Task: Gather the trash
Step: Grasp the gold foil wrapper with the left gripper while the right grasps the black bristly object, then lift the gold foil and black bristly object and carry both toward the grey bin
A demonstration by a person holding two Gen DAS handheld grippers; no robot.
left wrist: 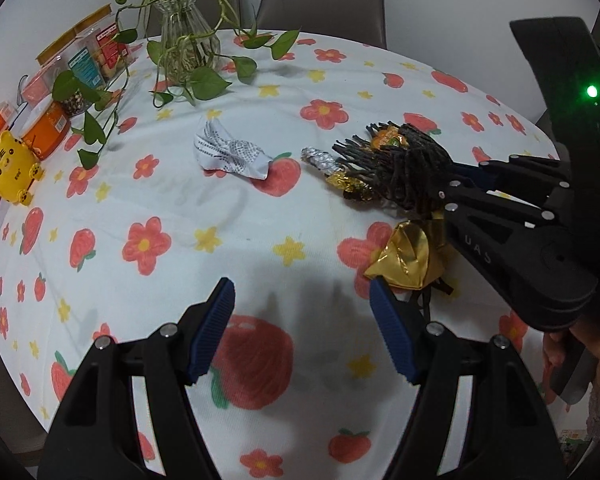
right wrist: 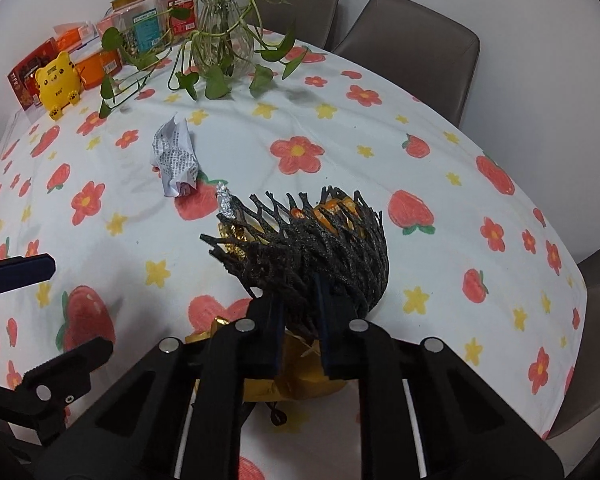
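With the right gripper [right wrist: 300,332] clamped on the black mesh bag [right wrist: 320,248], the gold foil wrapper [left wrist: 408,256] lies just beside the open left gripper's [left wrist: 302,328] right finger.

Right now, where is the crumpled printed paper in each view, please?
Left wrist view: the paper lies left of centre in the upper half, left of the foil scrap.
Right wrist view: the paper lies upper left of centre, up and left of the foil scrap.
Shared landmark: the glass vase, on the table beyond the paper in both views.
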